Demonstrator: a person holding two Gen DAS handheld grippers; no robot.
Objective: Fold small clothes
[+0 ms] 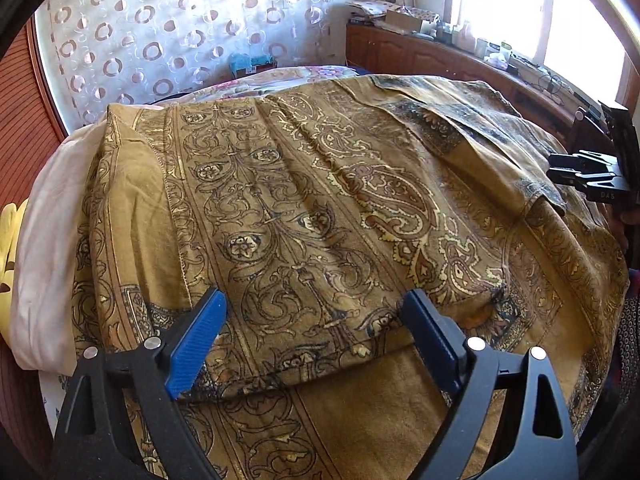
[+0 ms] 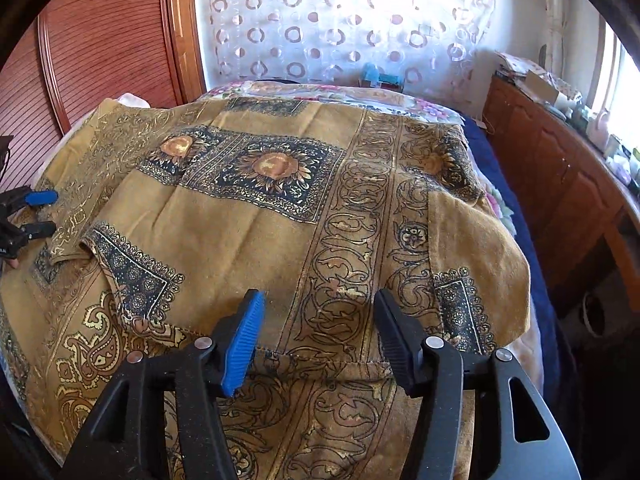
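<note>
The patterned garment point(image 1: 320, 208) lay spread over the bed point(image 2: 516, 216), its near hem folded over toward both grippers. The left gripper point(image 1: 316, 332) stood wide apart over that hem, gripping nothing; the right gripper point(image 2: 320, 340) was half open, the hem between its jaws but not pinched. Good practice was probably to flatten the fold and align the edges squarely before regripping.

The left gripper point(image 1: 314, 322) is wide open and points down. The right gripper point(image 2: 318, 338) is open too.
</note>
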